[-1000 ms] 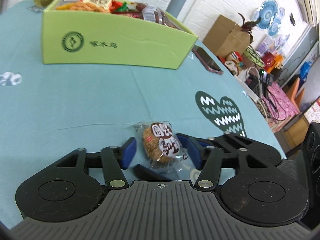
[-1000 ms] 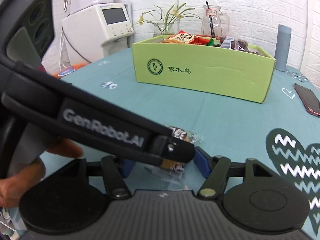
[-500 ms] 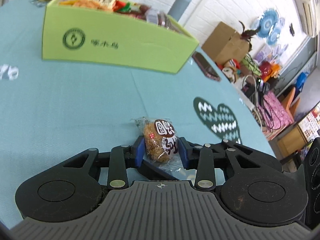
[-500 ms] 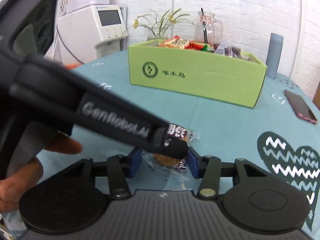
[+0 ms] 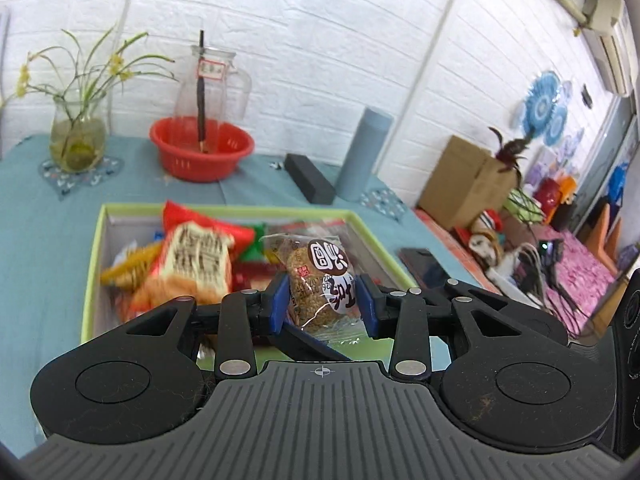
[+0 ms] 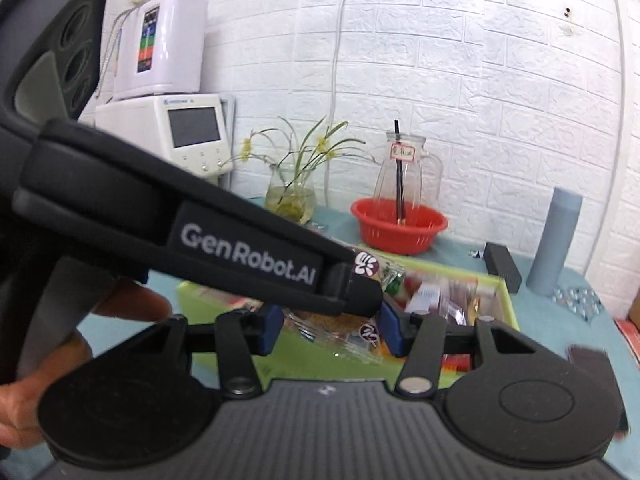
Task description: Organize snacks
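My left gripper [image 5: 322, 304] is shut on a clear-wrapped brown snack cake [image 5: 320, 284] and holds it above the green snack box [image 5: 90, 280], which holds several snack packets such as an orange one [image 5: 196, 264]. In the right wrist view the same cake [image 6: 336, 326] sits between my right gripper's blue pads [image 6: 390, 328], which close on its wrapper. The left gripper's black body [image 6: 200, 248] crosses that view and hides part of the cake. The green box [image 6: 502, 300] lies beyond.
A red basket [image 5: 202, 152] with a glass pitcher [image 5: 212, 84], a flower vase [image 5: 78, 136], a grey-blue cylinder [image 5: 362, 152] and a black bar [image 5: 310, 178] stand behind the box. A phone [image 5: 424, 264] lies right of it. A white appliance [image 6: 180, 132] stands back left.
Both grippers closed on the snack cake on the table, then lifted it and carried it forward over the open green box.
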The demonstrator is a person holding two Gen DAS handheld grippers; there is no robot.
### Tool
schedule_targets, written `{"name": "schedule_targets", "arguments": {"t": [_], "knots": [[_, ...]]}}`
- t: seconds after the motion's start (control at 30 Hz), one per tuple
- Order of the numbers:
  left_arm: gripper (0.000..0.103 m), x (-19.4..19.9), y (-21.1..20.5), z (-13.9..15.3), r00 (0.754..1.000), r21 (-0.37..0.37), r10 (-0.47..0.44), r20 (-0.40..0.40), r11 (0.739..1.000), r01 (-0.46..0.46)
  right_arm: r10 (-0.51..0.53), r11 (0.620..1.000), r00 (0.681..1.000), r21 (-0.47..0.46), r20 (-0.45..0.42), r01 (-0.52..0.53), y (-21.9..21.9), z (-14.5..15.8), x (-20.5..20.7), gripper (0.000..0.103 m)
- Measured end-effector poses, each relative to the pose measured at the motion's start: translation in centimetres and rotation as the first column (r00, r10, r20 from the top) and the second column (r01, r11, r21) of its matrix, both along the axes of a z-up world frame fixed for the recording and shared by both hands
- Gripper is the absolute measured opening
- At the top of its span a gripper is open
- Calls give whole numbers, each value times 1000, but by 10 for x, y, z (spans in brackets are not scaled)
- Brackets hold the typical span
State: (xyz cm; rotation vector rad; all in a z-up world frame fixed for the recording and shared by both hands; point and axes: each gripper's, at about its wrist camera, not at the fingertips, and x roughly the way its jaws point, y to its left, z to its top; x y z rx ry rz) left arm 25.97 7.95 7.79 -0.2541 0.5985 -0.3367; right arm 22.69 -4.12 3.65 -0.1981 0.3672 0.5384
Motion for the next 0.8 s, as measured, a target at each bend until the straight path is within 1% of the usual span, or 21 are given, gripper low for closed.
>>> {"name": "schedule_targets", "arguments": {"t": [0.07, 0.13, 0.2, 0.23, 0.27, 0.3, 0.37, 0.43, 0.47, 0.5, 0.53, 0.6, 0.63, 0.7, 0.8], "knots": [[15, 25, 2, -4, 1000, 8, 10, -10, 1000, -10, -4, 1000, 1000, -5, -12, 4, 5, -4, 25, 56], [15, 45, 4, -14, 999, 13, 21, -36, 1000, -20, -5, 1000, 999, -10, -43, 5, 8, -13, 47, 56], [15, 62, 6, -29, 997, 19, 28, -76, 999, -27, 3, 1000, 996, -17, -93, -4, 10, -24, 67, 56], [16, 68, 7, -37, 995, 22, 32, -96, 999, -30, 11, 1000, 993, -14, -116, -13, 11, -31, 73, 59], [18, 71, 9, -45, 994, 18, 32, -108, 999, -30, 17, 1000, 992, -17, -123, -19, 12, -38, 76, 60], [21, 72, 13, -49, 994, -7, 25, -104, 1000, -26, 15, 1000, 993, -13, -114, -17, 11, -41, 74, 63], [31, 70, 22, -47, 995, -77, 7, -103, 997, -15, 17, 1000, 993, -4, -113, -17, 10, -38, 72, 64], [50, 61, 27, -39, 997, -114, 8, -73, 993, -16, 20, 1000, 994, 12, -108, -19, 7, -32, 65, 69], [55, 53, 27, -33, 999, -104, 20, -47, 994, -25, 22, 1000, 996, 23, -89, -20, 4, -27, 55, 70], [64, 43, 26, -25, 999, -84, 35, -11, 996, -36, 21, 999, 998, 31, -65, -19, 0, -22, 44, 71], [68, 33, 25, -18, 999, -63, 49, 23, 997, -47, 18, 999, 999, 38, -42, -17, -3, -17, 35, 73], [69, 10, 24, -9, 996, -40, 58, 72, 998, -55, 6, 999, 1000, 50, -12, -5, -12, -9, 12, 75], [71, -3, 23, -5, 994, -34, 60, 87, 998, -57, 2, 999, 1000, 54, -7, -2, -17, -6, 2, 75], [75, -27, 24, -4, 992, -19, 77, 97, 997, -75, -14, 998, 1000, 55, -7, 14, -25, -5, -17, 76], [76, -64, 24, -9, 988, 11, 111, 111, 994, -113, -49, 998, 998, 49, -28, 50, -35, -10, -39, 77]]}}
